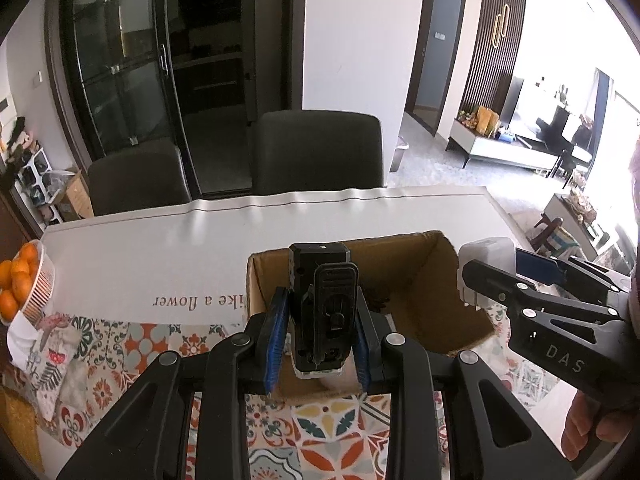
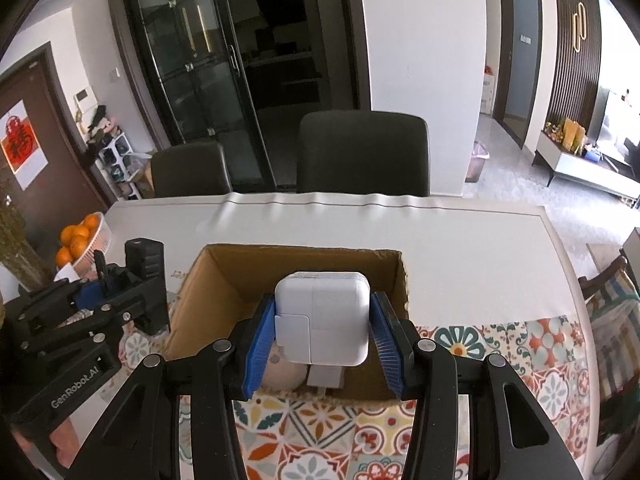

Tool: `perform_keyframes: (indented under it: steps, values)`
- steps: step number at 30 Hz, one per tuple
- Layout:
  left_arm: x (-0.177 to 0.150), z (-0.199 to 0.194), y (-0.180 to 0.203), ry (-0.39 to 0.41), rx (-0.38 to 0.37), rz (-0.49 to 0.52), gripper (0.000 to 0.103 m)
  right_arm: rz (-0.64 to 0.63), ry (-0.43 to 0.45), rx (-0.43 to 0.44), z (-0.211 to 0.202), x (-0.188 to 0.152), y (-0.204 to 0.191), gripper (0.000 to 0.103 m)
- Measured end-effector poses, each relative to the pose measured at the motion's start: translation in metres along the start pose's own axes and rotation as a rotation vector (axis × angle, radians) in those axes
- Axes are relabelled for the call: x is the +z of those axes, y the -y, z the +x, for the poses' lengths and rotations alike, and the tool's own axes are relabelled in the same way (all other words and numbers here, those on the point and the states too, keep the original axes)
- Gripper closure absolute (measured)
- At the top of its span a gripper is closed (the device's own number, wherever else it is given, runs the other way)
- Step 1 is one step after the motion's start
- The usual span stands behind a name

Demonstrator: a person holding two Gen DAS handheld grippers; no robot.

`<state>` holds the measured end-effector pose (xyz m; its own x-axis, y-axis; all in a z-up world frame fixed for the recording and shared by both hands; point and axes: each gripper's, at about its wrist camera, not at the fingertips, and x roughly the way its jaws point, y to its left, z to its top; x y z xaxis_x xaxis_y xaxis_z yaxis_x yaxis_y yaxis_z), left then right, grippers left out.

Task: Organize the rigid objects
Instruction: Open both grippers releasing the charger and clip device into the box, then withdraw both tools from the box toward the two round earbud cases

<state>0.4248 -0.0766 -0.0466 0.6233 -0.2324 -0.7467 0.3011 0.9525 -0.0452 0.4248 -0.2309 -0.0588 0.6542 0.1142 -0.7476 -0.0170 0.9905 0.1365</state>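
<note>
My left gripper [image 1: 319, 338] is shut on a black clip-backed device [image 1: 322, 308] and holds it upright over the near left part of the open cardboard box [image 1: 432, 280]. My right gripper [image 2: 322, 340] is shut on a white power adapter [image 2: 322, 316] above the same box [image 2: 224, 280]. In the left wrist view the right gripper [image 1: 512, 276] shows at the box's right side with the adapter [image 1: 486, 256]. In the right wrist view the left gripper [image 2: 120, 292] shows left of the box with the black device [image 2: 146, 280]. A round pale object [image 2: 282, 376] and a white item [image 2: 324, 376] lie in the box.
The box stands on a patterned tile mat [image 2: 360, 432] over a white tablecloth [image 1: 160, 256]. A basket of oranges [image 1: 24, 284] sits at the table's left edge. Two dark chairs [image 1: 320, 152] stand at the far side.
</note>
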Motion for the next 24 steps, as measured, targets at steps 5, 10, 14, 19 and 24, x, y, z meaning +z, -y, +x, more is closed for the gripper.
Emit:
perform_keyframes:
  steps: [5, 10, 14, 19, 24]
  values:
    - [0.009, 0.022, -0.002, -0.037, -0.008, 0.002, 0.074, 0.007, -0.044, 0.011, 0.023, 0.008, 0.005, 0.056]
    - [0.011, 0.043, -0.002, -0.088, -0.015, 0.013, 0.074, 0.012, -0.078, 0.006, 0.042, 0.009, 0.011, 0.056]
    - [0.009, 0.055, 0.0, -0.11, -0.015, 0.026, 0.074, 0.016, -0.095, 0.001, 0.052, 0.007, 0.016, 0.056]
    - [0.009, 0.059, 0.003, -0.106, 0.006, 0.035, 0.064, 0.024, -0.111, -0.001, 0.058, 0.003, 0.022, 0.056]
    - [0.005, 0.053, -0.002, -0.092, 0.06, 0.029, 0.049, 0.007, -0.113, -0.007, 0.059, 0.002, 0.017, 0.056]
